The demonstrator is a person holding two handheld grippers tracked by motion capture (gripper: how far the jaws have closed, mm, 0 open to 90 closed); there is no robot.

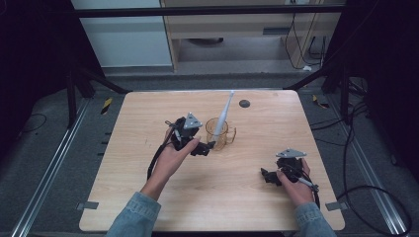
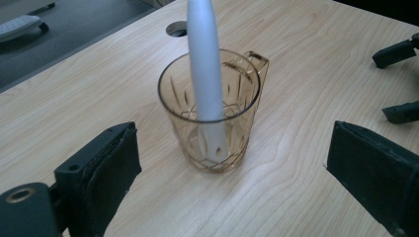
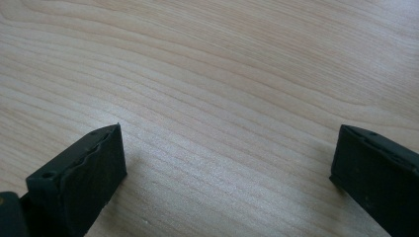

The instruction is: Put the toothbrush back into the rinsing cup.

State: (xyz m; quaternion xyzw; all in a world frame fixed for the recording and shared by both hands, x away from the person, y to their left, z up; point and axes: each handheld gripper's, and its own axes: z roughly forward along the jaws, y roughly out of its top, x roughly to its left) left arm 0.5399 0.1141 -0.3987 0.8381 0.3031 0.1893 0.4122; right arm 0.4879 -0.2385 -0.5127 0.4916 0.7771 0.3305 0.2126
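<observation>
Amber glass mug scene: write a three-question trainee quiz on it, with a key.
1. True or false: the white toothbrush stands inside the amber glass mug.
2. Which tool is nearest the mug? A) the left tool B) the right tool
3. Fill in: in the left gripper view, the left tool's jaws stand ____ with the mug ahead of them, untouched.

Key: 1 true. 2 A. 3 open.
</observation>
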